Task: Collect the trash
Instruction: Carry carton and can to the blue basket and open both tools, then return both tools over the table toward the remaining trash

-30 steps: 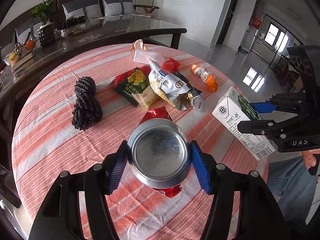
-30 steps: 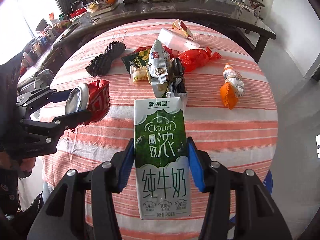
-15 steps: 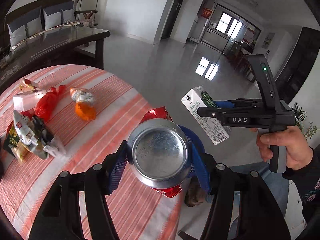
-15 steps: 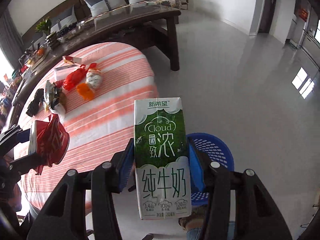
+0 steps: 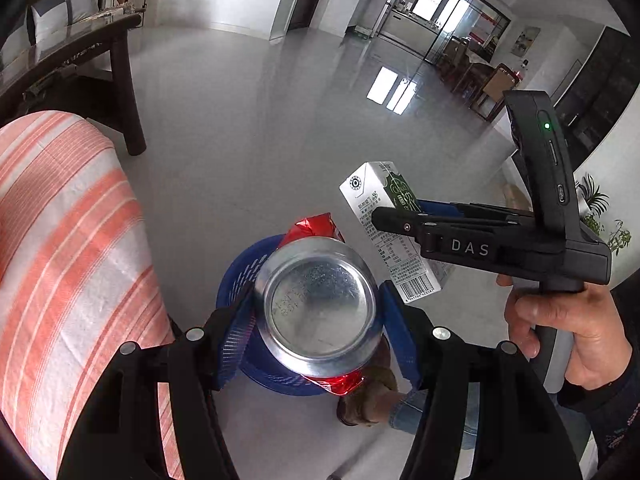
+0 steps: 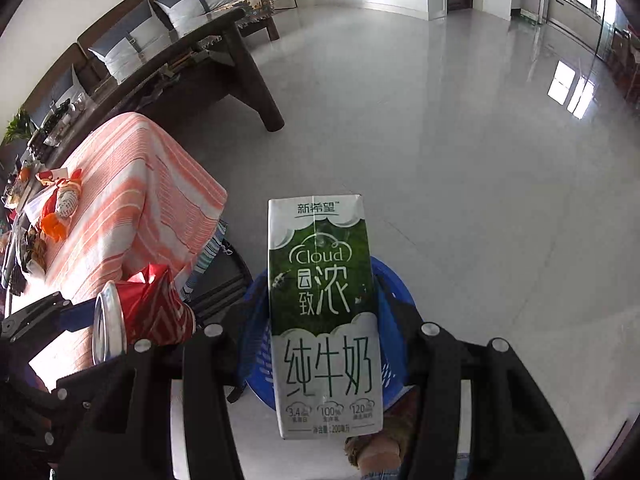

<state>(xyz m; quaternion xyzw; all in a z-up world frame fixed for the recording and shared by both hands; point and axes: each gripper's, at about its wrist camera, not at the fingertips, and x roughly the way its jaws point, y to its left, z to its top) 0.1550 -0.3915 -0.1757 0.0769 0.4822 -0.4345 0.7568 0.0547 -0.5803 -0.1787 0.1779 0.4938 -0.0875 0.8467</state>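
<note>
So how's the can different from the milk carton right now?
The can is round, red and silver, and crumpled; the milk carton is boxy, green and white, and undented. The left gripper holds the can, the right gripper the carton. Both hang over the blue basket.

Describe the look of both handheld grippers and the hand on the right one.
Both are matte black with blue ribbed finger pads and silver screws. The right gripper bears white "DAS" lettering, a pistol handle and an upright black module with a green light. The bare right hand shows a dark sleeve.

Grey glossy floor (image 6: pixel 460 168) bears blue basket (image 5: pixel 240 276) beside striped-clothed table (image 6: pixel 132 184) holding wrappers (image 6: pixel 60 208).
</note>
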